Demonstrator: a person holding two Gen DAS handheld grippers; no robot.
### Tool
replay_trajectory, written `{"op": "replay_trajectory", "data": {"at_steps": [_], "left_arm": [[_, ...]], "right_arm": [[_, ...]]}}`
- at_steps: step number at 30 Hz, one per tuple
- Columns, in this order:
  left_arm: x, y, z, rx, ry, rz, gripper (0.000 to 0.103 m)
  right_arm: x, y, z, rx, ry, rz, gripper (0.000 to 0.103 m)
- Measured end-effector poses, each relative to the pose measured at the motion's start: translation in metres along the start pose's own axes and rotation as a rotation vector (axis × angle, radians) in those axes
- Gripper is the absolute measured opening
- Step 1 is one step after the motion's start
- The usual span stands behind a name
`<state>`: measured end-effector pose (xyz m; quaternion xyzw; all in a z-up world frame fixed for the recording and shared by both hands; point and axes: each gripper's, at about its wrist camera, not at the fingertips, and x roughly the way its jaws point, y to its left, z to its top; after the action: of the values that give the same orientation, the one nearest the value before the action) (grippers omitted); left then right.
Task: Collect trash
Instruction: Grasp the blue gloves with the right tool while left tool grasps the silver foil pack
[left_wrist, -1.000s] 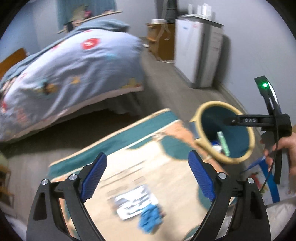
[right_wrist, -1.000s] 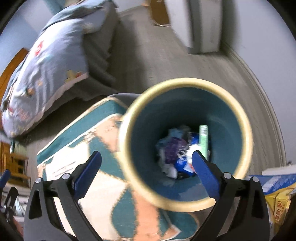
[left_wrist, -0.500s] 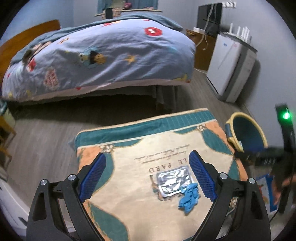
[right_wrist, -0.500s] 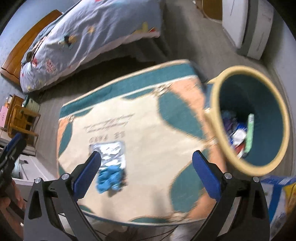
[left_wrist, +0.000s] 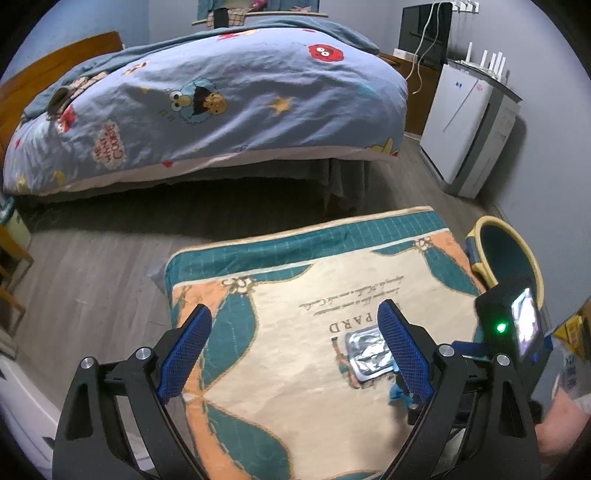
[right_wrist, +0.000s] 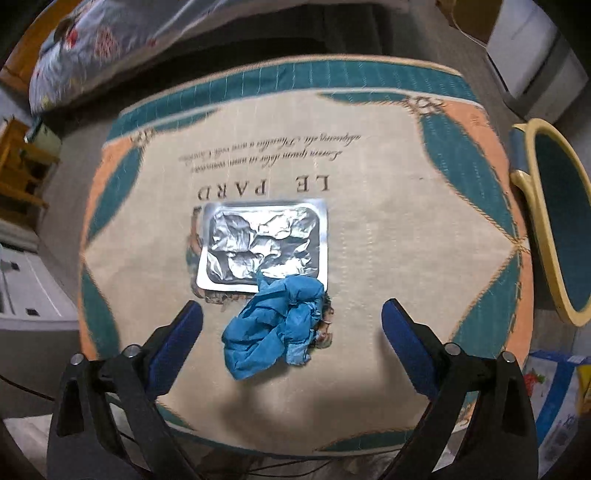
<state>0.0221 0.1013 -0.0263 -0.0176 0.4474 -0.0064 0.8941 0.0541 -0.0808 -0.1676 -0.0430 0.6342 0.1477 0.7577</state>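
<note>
A crumpled blue glove (right_wrist: 277, 321) lies on the patterned rug (right_wrist: 388, 240), touching the near edge of a flat silver foil tray (right_wrist: 262, 243). My right gripper (right_wrist: 291, 325) is open and empty, hovering above the glove with one finger either side. The teal bin with a yellow rim (right_wrist: 554, 218) stands off the rug's right edge. In the left wrist view my left gripper (left_wrist: 295, 339) is open and empty above the rug (left_wrist: 277, 350); the foil tray (left_wrist: 365, 350) and a bit of the glove (left_wrist: 397, 395) show behind its right finger, and the bin (left_wrist: 509, 258) at right.
A bed with a blue cartoon duvet (left_wrist: 207, 99) stands beyond the rug. A white appliance (left_wrist: 472, 122) is against the right wall. Wooden furniture (right_wrist: 22, 173) is at left. Colourful packaging (right_wrist: 554, 391) lies right of the rug. The right gripper's body (left_wrist: 513, 328) shows at right.
My right gripper has swung left from over the bin and come down close above the glove and foil tray. My left gripper has shifted left, so the tray sits behind its right finger.
</note>
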Motion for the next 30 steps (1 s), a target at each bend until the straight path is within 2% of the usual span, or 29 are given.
{"op": "replay_trajectory", "data": {"at_steps": [2,3,5,9,16,19,23,26,30], "left_arm": [[0.001,0.003,0.0,-0.004,0.002,-0.002,0.091],[0.001,0.004,0.0,-0.006,0.002,-0.003,0.091],[0.002,0.005,0.001,-0.004,0.003,-0.005,0.091],[0.008,0.005,0.0,0.004,0.015,0.003,0.091],[0.035,-0.009,-0.01,0.064,0.065,-0.003,0.091],[0.053,-0.026,-0.02,0.138,0.094,-0.034,0.091],[0.078,-0.058,-0.036,0.284,0.144,-0.053,0.092],[0.097,-0.082,-0.05,0.379,0.196,-0.089,0.093],[0.116,-0.109,-0.068,0.5,0.242,-0.102,0.094]], "right_arm": [[0.007,0.002,0.0,-0.004,0.026,0.004,0.072],[0.011,0.003,-0.001,-0.005,0.047,0.017,0.068],[0.015,0.005,-0.003,-0.012,0.072,0.039,0.049],[0.009,0.006,-0.003,-0.044,0.061,0.039,0.046],[-0.028,-0.031,0.014,0.089,-0.032,0.111,0.046],[-0.044,-0.054,0.023,0.161,-0.073,0.135,0.046],[-0.068,-0.079,0.034,0.233,-0.14,0.179,0.046],[-0.076,-0.097,0.04,0.282,-0.165,0.225,0.046],[-0.081,-0.11,0.044,0.297,-0.173,0.258,0.046]]}}
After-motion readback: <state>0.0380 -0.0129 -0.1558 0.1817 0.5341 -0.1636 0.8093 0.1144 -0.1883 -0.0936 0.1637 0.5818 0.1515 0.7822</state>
